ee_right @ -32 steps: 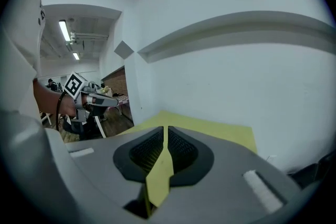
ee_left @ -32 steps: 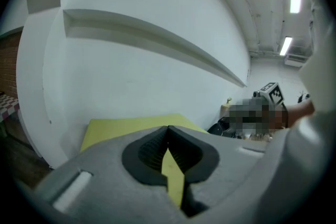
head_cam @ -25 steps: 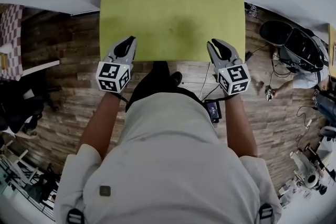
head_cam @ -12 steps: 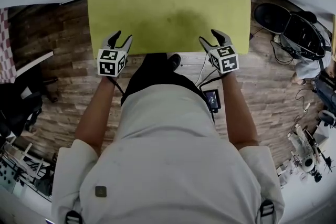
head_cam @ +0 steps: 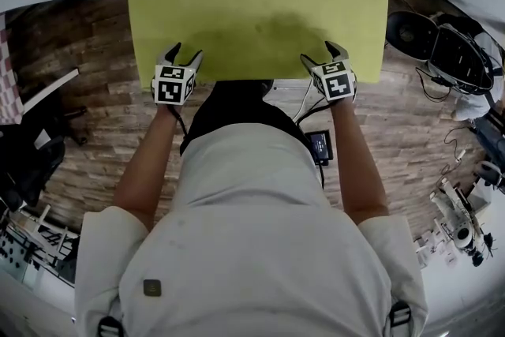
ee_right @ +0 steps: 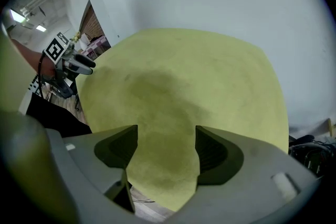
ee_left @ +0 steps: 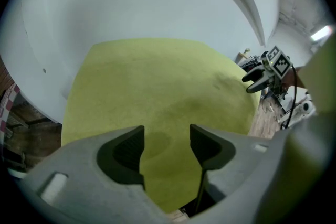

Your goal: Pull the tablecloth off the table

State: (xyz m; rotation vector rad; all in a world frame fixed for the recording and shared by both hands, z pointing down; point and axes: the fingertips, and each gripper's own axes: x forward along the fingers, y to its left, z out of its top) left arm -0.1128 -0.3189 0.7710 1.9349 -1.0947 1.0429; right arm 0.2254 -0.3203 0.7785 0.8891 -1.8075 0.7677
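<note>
1. Wood-plank floor (head_cam: pixel 87 114) and pale walls surround a yellow-green tablecloth (head_cam: pixel 252 4), which lies flat over the table and hides it completely.
2. A second ago the cloth's far edge was in sight in the head view. The cloth now fills more of that view, and the top of the frame cuts off the far edge.
3. The person's pale shirt (head_cam: pixel 252 249) blocks the lower half of the head view and the floor below it.
4. The left gripper (head_cam: pixel 184 53) and right gripper (head_cam: pixel 319 53) were nearly closed and nearer the camera a second ago. They now sit at the cloth's near edge, one toward each near corner, pointing steeply down.
5. Both pairs of jaws have just been opening and stand wide apart. The cloth's near edge shows in each gap, and the pads press on nothing.
6. No view shows whether the lower tips touch the cloth.
</note>
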